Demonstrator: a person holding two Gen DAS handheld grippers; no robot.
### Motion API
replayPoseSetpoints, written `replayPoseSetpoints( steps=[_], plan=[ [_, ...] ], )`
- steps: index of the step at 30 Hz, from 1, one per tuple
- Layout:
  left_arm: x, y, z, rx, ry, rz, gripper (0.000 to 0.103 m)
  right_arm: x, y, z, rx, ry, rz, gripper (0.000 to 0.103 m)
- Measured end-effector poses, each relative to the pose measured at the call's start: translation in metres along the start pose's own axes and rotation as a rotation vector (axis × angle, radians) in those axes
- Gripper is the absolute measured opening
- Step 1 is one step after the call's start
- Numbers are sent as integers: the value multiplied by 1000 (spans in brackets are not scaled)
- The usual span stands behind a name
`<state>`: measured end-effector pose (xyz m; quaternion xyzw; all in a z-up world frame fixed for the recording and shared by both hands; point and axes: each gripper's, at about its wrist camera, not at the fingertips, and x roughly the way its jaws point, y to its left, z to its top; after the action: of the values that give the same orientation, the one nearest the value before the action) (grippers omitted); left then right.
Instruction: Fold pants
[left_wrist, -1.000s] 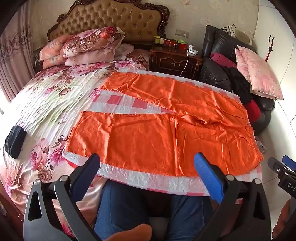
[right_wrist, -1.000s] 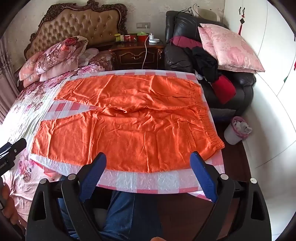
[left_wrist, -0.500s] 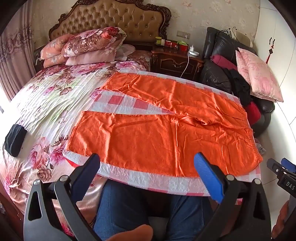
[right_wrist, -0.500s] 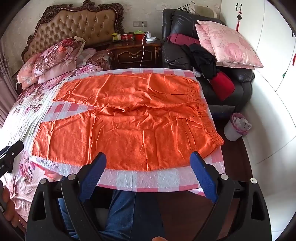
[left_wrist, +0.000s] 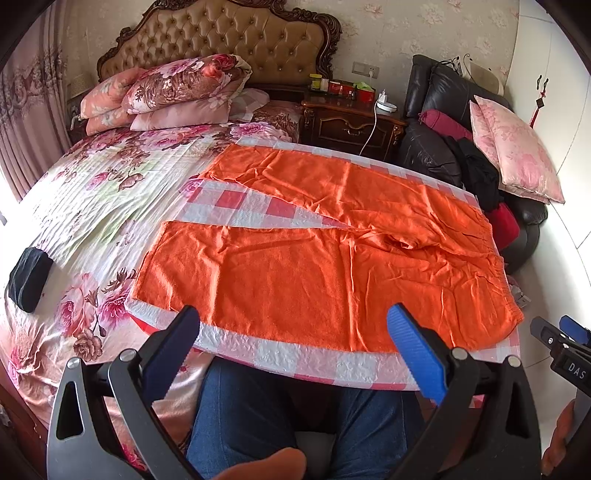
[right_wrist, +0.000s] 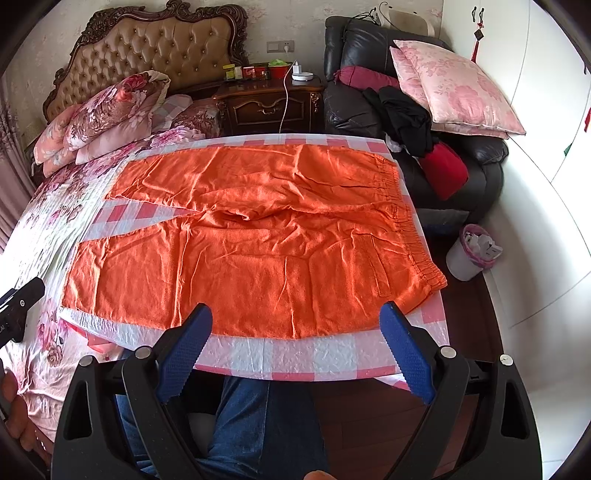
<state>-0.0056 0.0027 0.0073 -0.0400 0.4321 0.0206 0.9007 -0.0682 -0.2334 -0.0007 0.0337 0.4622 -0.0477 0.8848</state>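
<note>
Orange pants (left_wrist: 332, 266) (right_wrist: 258, 254) lie spread flat on a pink and white checked cloth (left_wrist: 280, 354) (right_wrist: 288, 354) at the near corner of the bed. Their two legs run to the left with a gap between them, and the elastic waistband is at the right. My left gripper (left_wrist: 291, 343) hovers over the near hem, open, nothing between its blue pads. The right gripper (right_wrist: 295, 339) also stands open above the near edge of the pants, empty. Each gripper's tip shows at the side of the other's view.
A flowered bedspread (left_wrist: 92, 192) with stacked pillows (left_wrist: 177, 92) lies left and behind. A black bundle (left_wrist: 29, 277) sits at the bed's left edge. A nightstand (right_wrist: 269, 99), a black armchair with clothes (right_wrist: 406, 122) and a bin (right_wrist: 472, 251) stand right. The person's jeans-clad legs (left_wrist: 258, 413) are below.
Both views have shifted very slightly; the pants lie as before and both grippers stay open.
</note>
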Motion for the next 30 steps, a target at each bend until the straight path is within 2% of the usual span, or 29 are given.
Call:
replayPoseSetpoints(
  steps=[30],
  plan=[
    [1,1,-2,-6,4,-9,101,0,-2,-1,4,-3,-4,89]
  ],
)
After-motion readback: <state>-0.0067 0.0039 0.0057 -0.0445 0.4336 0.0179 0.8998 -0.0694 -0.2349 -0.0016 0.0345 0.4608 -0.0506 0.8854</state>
